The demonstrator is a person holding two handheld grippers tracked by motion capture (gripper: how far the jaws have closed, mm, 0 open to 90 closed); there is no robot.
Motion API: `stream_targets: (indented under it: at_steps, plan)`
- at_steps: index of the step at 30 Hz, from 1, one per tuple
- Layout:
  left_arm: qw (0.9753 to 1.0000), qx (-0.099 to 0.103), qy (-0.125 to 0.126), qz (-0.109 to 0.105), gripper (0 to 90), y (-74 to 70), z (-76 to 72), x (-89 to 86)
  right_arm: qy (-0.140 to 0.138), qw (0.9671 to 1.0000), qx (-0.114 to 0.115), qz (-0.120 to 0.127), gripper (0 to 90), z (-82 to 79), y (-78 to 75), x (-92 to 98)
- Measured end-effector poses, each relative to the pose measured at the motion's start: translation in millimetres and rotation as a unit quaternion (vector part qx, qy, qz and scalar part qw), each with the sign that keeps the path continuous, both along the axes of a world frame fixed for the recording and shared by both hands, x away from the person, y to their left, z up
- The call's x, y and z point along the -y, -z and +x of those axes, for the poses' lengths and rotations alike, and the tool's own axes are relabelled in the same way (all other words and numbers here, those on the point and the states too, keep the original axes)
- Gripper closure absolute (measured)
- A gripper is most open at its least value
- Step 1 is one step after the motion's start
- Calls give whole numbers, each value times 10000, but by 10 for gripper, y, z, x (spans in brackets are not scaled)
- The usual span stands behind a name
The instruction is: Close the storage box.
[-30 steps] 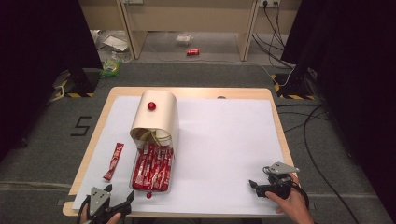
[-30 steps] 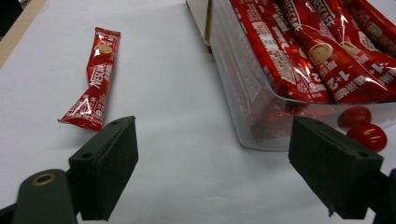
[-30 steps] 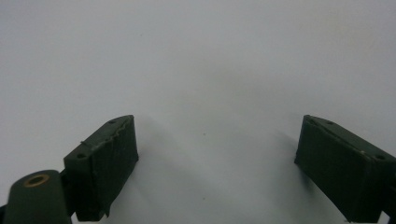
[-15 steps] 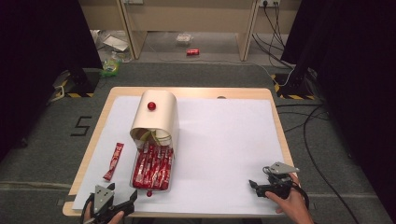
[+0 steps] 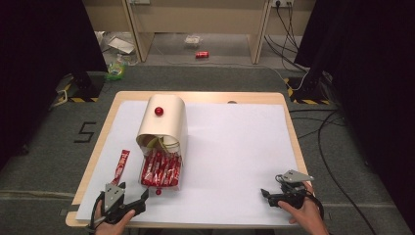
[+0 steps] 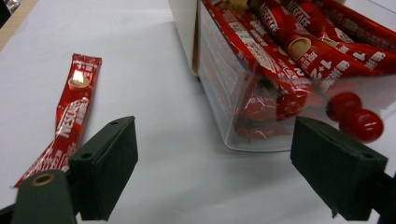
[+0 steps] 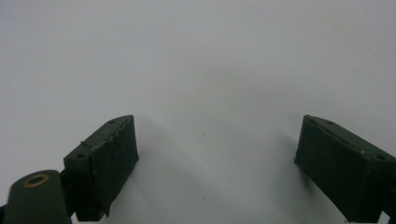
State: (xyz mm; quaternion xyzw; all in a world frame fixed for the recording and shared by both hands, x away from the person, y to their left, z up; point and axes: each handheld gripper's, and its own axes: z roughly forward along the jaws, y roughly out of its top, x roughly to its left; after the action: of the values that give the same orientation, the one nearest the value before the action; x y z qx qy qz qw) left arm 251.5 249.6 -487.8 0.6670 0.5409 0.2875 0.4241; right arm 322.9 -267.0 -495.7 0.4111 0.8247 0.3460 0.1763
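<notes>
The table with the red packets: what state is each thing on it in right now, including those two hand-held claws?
Left gripper: open, empty, near the drawer's front.
Right gripper: open, empty, over bare white sheet.
Cream box: drawer pulled out.
Clear drawer: open, full of red sachets.
Loose sachet: flat on the white sheet, beside the drawer, apart from it.
Red knob: on the drawer's front.

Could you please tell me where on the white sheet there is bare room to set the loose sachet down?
The widest free patch lies between the clear drawer and the right gripper. The sheet behind that is bare too. It is crowded at the left: the loose sachet, the cream box and the left gripper.
</notes>
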Motion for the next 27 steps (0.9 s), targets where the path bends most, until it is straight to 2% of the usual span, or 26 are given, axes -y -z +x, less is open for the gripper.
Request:
stream_targets:
  at_steps: [4, 27]
  plan:
    - [10000, 14, 22, 40, 145, -15, 47, 19, -1, 10000, -1, 1, 129, 0, 0, 0]
    - [9999, -50, 12, -107, 141, 15, 274, 67, -1, 10000, 0, 1, 129, 0, 0, 0]
